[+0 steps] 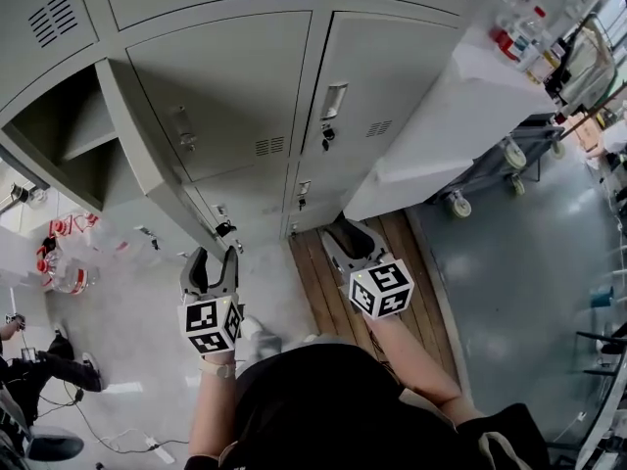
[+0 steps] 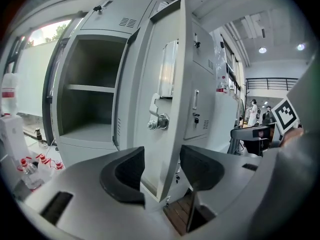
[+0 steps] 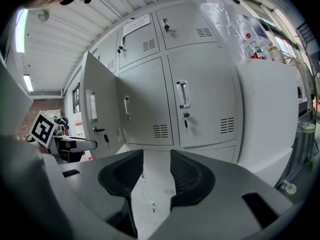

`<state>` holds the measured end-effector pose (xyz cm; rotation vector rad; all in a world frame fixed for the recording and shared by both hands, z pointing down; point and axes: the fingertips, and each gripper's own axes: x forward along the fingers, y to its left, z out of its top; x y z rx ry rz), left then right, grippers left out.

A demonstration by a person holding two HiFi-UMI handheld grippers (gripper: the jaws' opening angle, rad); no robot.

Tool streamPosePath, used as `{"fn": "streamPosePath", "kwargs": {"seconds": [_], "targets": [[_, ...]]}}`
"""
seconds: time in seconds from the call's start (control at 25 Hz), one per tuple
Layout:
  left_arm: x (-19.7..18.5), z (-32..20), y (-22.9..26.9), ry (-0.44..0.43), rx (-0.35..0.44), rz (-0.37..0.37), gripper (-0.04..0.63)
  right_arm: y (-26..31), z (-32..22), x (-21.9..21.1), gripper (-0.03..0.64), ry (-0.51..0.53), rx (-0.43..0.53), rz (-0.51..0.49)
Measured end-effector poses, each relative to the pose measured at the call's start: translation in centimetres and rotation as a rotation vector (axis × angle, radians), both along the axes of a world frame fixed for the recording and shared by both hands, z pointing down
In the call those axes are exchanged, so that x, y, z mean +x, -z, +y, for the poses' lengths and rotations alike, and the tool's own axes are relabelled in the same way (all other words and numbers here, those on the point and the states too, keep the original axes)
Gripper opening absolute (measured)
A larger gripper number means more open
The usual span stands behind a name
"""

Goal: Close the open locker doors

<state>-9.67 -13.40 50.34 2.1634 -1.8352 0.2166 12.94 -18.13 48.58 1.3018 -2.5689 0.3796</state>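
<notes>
The open locker door [image 2: 167, 84] swings out from its empty compartment [image 2: 90, 94] – its free edge stands in line with the left gripper [image 2: 162, 171], whose fingers are spread wide and grip nothing. Right gripper [image 3: 156, 171] – fingers apart, empty, facing closed lockers [image 3: 200, 99]

Head view steeply down over lockers [image 1: 225, 96], gripper views forward, close, sharing open door [image 2: 167, 109]

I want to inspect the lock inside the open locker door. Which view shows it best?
The left gripper view: the lock on the inner face of the open door is close and clear. The head view shows only the door's top edge; the right gripper view, its outer face with a key.
</notes>
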Motion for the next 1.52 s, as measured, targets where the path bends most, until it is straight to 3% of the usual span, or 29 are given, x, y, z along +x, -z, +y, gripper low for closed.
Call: {"fn": "streamPosePath", "kwargs": {"seconds": [0.28, 0.52, 0.68, 0.8, 1.16, 1.52], "targets": [[-0.5, 0.7, 0.0, 0.001, -0.005, 0.015, 0.225, 0.3, 0.2, -0.7, 0.193, 0.000, 0.001, 0.004], [-2.8, 2.2, 0.0, 0.014, -0.001, 0.006, 0.226, 0.2, 0.4, -4.6, 0.192, 0.069, -0.001, 0.013], [-5.4, 3.7, 0.1, 0.055, 0.002, -0.008, 0.222, -0.1, 0.6, -8.0, 0.189, 0.132, -0.005, 0.018], [-7.8, 5.0, 0.1, 0.101, 0.007, -0.017, 0.117, -0.6, 0.9, -10.8, 0.186, 0.186, -0.012, 0.026], [-15.9, 6.2, 0.0, 0.217, 0.021, -0.001, 0.115, -1.3, 1.5, -18.8, 0.184, 0.295, -0.023, 0.045], [-21.8, 5.4, 0.0, 0.220, 0.050, 0.011, 0.124, -1.3, 1.4, -24.3, 0.184, 0.301, -0.011, 0.053]]}}
